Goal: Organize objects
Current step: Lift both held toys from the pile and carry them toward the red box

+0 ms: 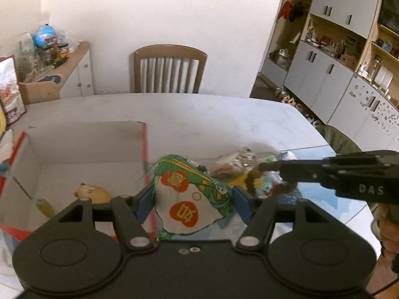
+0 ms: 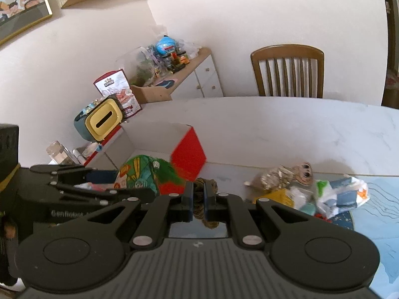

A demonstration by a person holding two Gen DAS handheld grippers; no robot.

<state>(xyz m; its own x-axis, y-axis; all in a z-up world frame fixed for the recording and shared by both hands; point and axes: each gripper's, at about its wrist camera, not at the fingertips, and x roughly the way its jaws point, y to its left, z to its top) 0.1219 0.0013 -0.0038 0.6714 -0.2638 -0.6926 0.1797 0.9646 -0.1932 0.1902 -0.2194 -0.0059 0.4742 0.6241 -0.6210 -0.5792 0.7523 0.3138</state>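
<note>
Now your left gripper point(image 1: 193, 200) clamps green pouch point(image 1: 192, 194), frame centre, just right of box point(image 1: 87, 149) wall. Your right gripper point(image 2: 198, 199) pinches brown bead string point(image 2: 208, 185), lower centre. Loose toys point(image 2: 294, 177) lie at right on table point(image 2: 274, 129).

I see a brown chair point(image 1: 170, 69) behind my white table point(image 1: 199, 114). A low cupboard point(image 2: 199, 74) by the wall has jars and a blue ball point(image 2: 166, 44) on top. Tall shelves point(image 1: 344, 49) stand far right. A picture point(image 2: 22, 5) hangs up high.
</note>
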